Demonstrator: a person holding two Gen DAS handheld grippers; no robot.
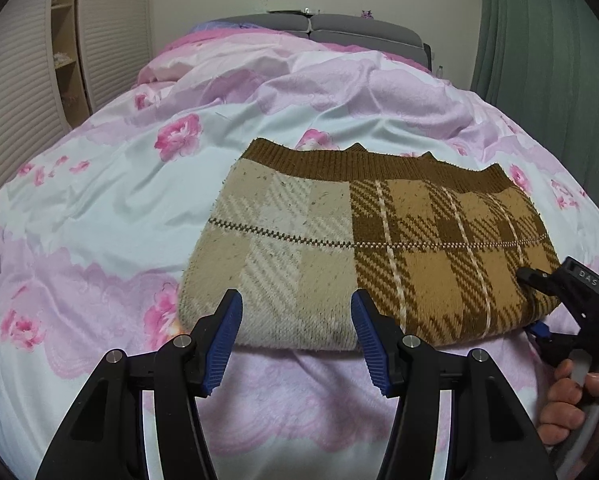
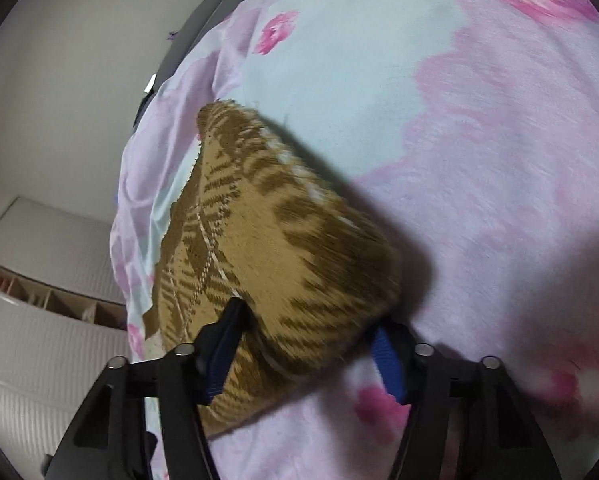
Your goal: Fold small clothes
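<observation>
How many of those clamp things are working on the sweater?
2. The left gripper hovers open at the sweater's near edge; the right gripper straddles its right corner.

Soft indoor light; right view motion-blurred, fisheye edges dark.

The knitted sweater (image 1: 363,248) is plaid in 2 halves: cream and beige on the left, tan and dark brown on the right, with thin cream lines and a dark brown ribbed band. The duvet cover (image 1: 111,200) is pale blue and lilac with pink roses. Each tool is black with blue ribbed pads (image 1: 369,334). The curtain (image 1: 539,40) is green.
</observation>
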